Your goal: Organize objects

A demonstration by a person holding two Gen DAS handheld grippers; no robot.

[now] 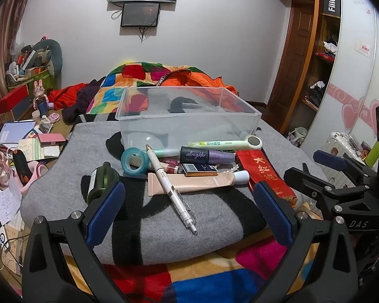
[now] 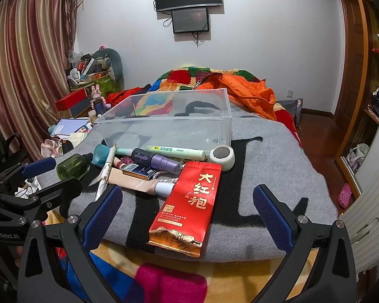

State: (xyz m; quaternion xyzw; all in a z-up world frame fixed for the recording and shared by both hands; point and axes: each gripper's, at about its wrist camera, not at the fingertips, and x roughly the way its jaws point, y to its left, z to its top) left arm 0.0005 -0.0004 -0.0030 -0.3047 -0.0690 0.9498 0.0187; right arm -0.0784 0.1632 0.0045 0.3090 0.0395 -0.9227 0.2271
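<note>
A clear plastic bin point(image 1: 189, 116) point(image 2: 169, 126) stands empty on a grey folded blanket point(image 1: 144, 237) point(image 2: 278, 176). In front of it lies a heap: a white pen point(image 1: 171, 189), a beige tube point(image 1: 197, 181), a purple "allnighter" bottle point(image 1: 204, 155) point(image 2: 154, 160), a green bottle point(image 1: 101, 181) point(image 2: 73, 166), a teal tape roll point(image 1: 135, 160), a pale green stick point(image 1: 222, 143) and a red tea packet point(image 1: 267, 176) point(image 2: 189, 204). My left gripper point(image 1: 189, 212) is open, low over the pen's tip. My right gripper point(image 2: 187, 212) is open around the tea packet's near half, nothing held.
A colourful quilt point(image 1: 128, 80) and an orange jacket point(image 2: 250, 93) lie behind the bin. A cluttered floor with papers and boxes point(image 1: 32, 141) is at the left. A wardrobe point(image 1: 323, 58) and a white suitcase point(image 2: 366, 214) stand at the right.
</note>
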